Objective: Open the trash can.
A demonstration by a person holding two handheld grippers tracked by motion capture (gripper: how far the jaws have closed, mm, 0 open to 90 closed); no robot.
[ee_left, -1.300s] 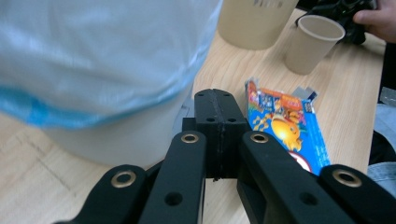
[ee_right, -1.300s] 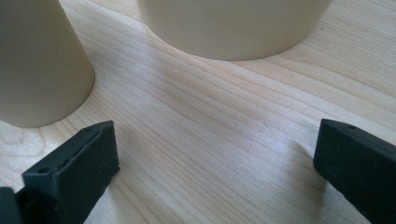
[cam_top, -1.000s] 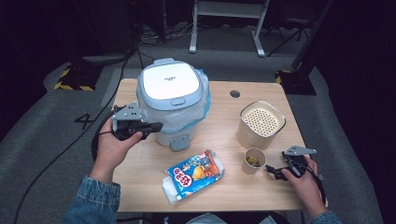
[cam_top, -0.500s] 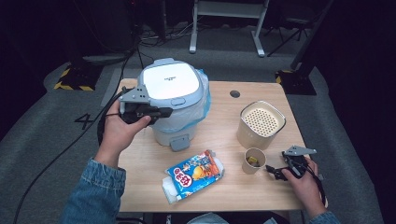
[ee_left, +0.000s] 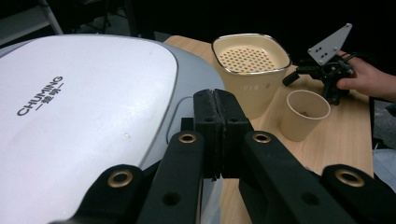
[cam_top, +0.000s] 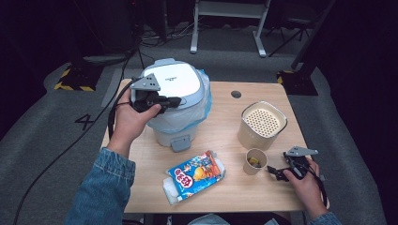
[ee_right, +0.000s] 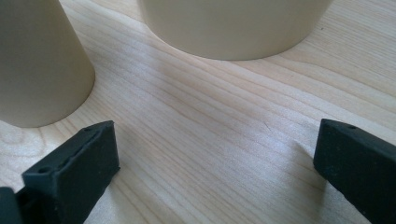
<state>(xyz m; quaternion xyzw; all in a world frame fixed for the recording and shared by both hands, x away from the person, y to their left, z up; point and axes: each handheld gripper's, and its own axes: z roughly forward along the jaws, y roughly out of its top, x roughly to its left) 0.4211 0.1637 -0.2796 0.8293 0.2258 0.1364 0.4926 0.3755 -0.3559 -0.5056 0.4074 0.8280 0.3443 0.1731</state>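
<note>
Over the bin lid (cam_top: pixel 174 80): left claw (cam_top: pixel 174 100) pinched shut, empty.
It has risen onto the lid since a second ago, likely to press it; right claw (cam_top: pixel 273 172) rests wide beside the cup (cam_top: pixel 256 161).

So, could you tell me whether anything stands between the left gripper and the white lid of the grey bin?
Nothing visible does. The left gripper, jaws shut and empty, hovers directly over the front edge of the white lid of the grey bin, with only air between them.

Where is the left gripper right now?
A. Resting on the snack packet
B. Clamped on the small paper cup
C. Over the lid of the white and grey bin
C: the left gripper, jaws shut and empty, sits above the white and grey bin.
</note>
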